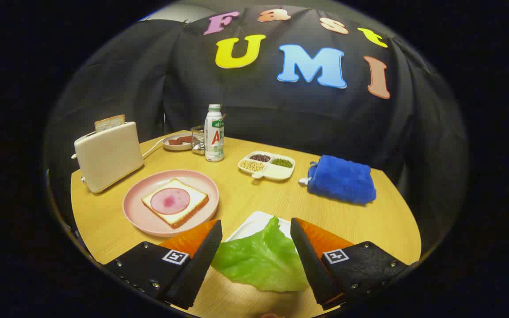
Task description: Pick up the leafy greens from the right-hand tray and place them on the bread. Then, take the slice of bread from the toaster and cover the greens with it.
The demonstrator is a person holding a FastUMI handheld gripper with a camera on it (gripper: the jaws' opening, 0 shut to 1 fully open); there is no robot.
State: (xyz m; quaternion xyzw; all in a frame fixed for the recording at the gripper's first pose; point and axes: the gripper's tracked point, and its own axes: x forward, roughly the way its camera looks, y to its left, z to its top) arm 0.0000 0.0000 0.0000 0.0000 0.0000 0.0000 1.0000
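Spread wide, the gripper [256, 226] gripped nothing; its fingers flanked the lettuce leaf [261, 258], which lay over the white tray [250, 225]. Beyond them, bread with ham [175, 202] sat on a pink plate [139, 216] beside the toaster [108, 155].

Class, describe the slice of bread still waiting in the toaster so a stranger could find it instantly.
On the round wooden table, find the cream toaster beside the pink plate, far beyond the open fingers. The bread slice pokes upright from its top slot, bare, unlike the plated, meat-topped slice.

Tool [256, 229] fingers spread wide apart
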